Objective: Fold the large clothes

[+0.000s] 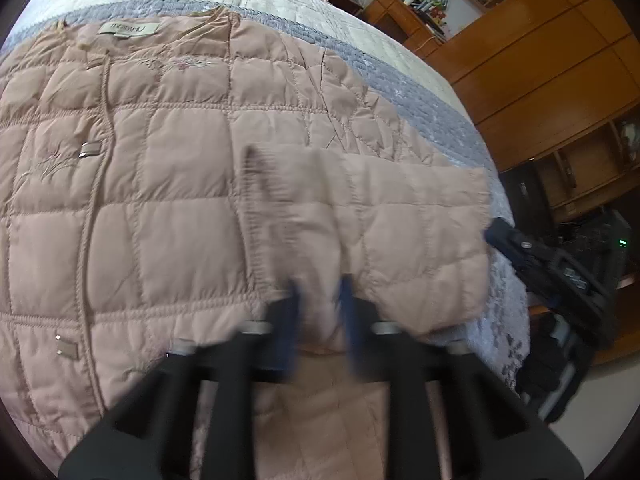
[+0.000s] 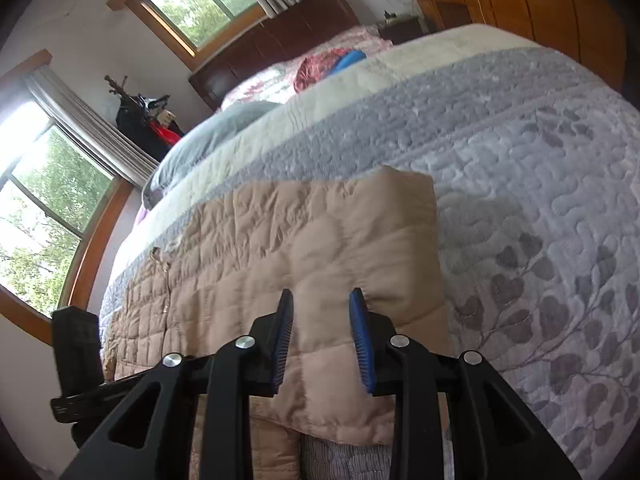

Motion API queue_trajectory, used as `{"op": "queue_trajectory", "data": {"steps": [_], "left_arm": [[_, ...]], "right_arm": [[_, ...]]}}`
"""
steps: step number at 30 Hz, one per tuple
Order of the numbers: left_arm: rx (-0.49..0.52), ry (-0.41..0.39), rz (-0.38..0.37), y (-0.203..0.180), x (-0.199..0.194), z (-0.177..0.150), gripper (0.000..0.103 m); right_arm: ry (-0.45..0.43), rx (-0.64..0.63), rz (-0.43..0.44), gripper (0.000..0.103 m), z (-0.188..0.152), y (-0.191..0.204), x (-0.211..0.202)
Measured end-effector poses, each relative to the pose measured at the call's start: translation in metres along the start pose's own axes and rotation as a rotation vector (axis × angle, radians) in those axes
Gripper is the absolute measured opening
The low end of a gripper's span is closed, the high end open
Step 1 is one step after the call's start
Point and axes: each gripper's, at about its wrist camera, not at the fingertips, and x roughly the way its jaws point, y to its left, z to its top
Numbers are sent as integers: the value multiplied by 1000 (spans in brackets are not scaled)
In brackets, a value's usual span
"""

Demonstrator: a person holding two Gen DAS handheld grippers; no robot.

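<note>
A tan quilted jacket (image 1: 160, 184) lies spread on the bed, its neck label at the far edge. One sleeve (image 1: 380, 216) is folded back over the body. My left gripper (image 1: 320, 296) hovers, blurred, at the near edge of that sleeve, and its blue pads stand apart with cloth showing in the gap. In the right wrist view the folded jacket (image 2: 320, 240) lies under my right gripper (image 2: 321, 300), which is open, its pads apart above the fabric and not pinching it. The right gripper's body (image 1: 560, 272) shows beside the bed. The left gripper's body (image 2: 76, 360) appears at the lower left.
The bed carries a grey and cream quilted cover (image 2: 540, 160) with a leaf pattern. Pillows and crumpled red and blue cloth (image 2: 332, 64) lie near the headboard. Wooden wardrobes (image 1: 540, 60) stand close on one side, and windows (image 2: 48, 200) on the other.
</note>
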Motion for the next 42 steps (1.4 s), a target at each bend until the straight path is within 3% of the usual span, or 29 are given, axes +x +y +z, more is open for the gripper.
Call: {"op": "queue_trajectory", "data": {"steps": [4,8,15,20,23,30,33,39,42], "left_arm": [[8,-49,20,-1,-11,-2,2],[14,-146,55,10,-50,-6,2],[-10,-276,137,54,-120,-5,2],[-49,-336,189,90,-158,-4,1],[-76,-341,200,110,-167,-4,2],[-133,-242,267,157,-129,-7,2],[-153,-210,251,175,-110,-9,3],[-191,-225,174,191,-110,-10,5],[-201,-221,194,188,-116,-10,7]], "right_arm": [[-33,7,20,30,3,1,-7],[-36,22,18,30,5,-2,-7],[22,-11,15,30,-1,11,15],[104,-64,65,30,-13,33,43],[147,-90,86,30,-21,44,60],[183,-140,-28,30,-34,51,79],[204,-136,-59,33,-38,48,87],[204,-139,-56,33,-41,47,90],[189,-137,-35,36,-39,45,86]]}}
